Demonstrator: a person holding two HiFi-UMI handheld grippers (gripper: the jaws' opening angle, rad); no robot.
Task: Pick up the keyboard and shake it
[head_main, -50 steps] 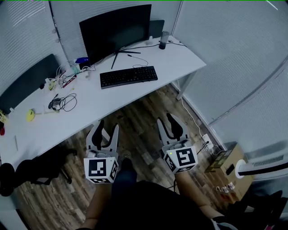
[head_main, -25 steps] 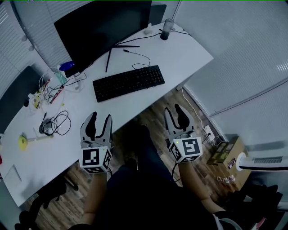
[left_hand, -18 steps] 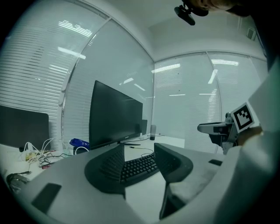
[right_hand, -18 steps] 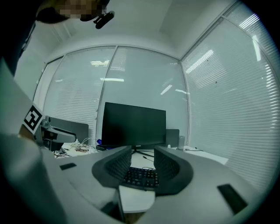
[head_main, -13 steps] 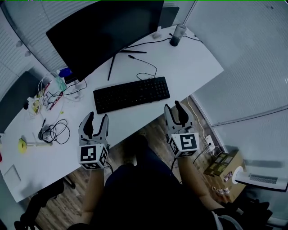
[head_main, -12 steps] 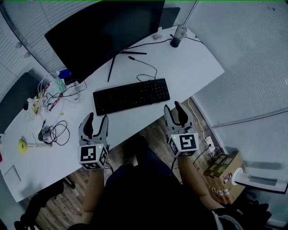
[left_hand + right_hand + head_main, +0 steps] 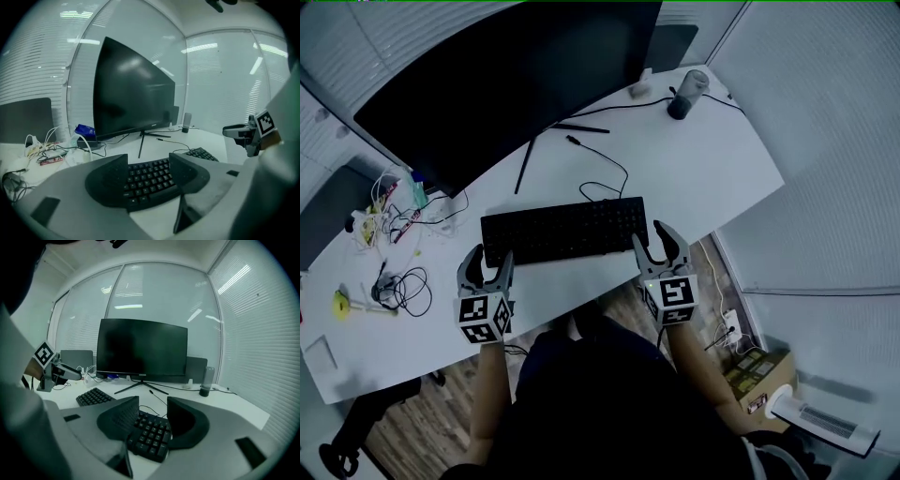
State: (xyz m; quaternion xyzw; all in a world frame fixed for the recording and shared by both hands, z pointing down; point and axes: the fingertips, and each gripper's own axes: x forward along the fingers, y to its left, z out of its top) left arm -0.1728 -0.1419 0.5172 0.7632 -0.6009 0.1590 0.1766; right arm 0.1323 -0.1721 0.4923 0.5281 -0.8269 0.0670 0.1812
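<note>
A black keyboard [image 7: 564,230] lies flat on a white desk [image 7: 722,178], close to the front edge and just in front of the foot of a big dark monitor [image 7: 506,84]. A person stands at the desk with a gripper in each hand. The left gripper [image 7: 490,262] is at the left end of the keyboard. Its two jaws are apart and are opening wider. The left end of the keyboard shows in the gap between them, but the pads do not press on it. The right gripper [image 7: 654,242] is at the right end of the keyboard. Its jaws are apart too, and they are also opening. The right end of the keyboard sits in the gap there, and nothing squeezes it. A thin black cable [image 7: 609,178] curls on the desk behind the keyboard. A dark cup [image 7: 686,94] stands far back near the right corner. A bunch of wires [image 7: 398,286] lies off to the left.
</note>
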